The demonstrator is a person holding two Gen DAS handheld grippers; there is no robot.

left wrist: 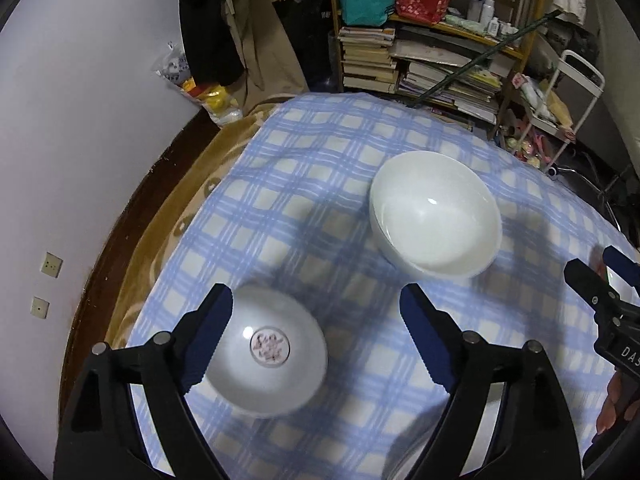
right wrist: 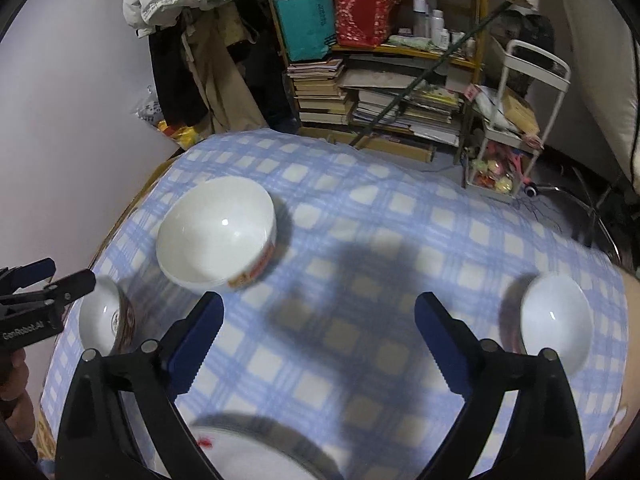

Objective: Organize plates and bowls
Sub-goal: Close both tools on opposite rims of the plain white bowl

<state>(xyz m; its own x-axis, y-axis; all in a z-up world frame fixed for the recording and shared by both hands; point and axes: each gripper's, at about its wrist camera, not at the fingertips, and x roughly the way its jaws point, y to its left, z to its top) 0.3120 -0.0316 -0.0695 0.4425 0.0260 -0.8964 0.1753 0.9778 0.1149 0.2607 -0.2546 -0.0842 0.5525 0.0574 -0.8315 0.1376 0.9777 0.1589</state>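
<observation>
A large white bowl (left wrist: 436, 216) stands on the blue checked tablecloth (left wrist: 312, 184); it also shows in the right wrist view (right wrist: 216, 236), with a red pattern outside. A small white bowl with a pink emblem inside (left wrist: 268, 348) sits under my open left gripper (left wrist: 316, 344), by its left finger; in the right wrist view this bowl (right wrist: 102, 320) is at the left. Another small white bowl (right wrist: 556, 320) sits right of my open right gripper (right wrist: 320, 348). A white plate (right wrist: 256, 452) with a red mark lies below it. Both grippers are empty.
The table's left edge drops to a brown blanket (left wrist: 160, 240) and a white wall. Behind the table stand a bookshelf with stacked books (right wrist: 360, 96), hanging clothes (right wrist: 192, 60) and a white trolley (right wrist: 516, 128). The right gripper shows at the left view's right edge (left wrist: 600, 280).
</observation>
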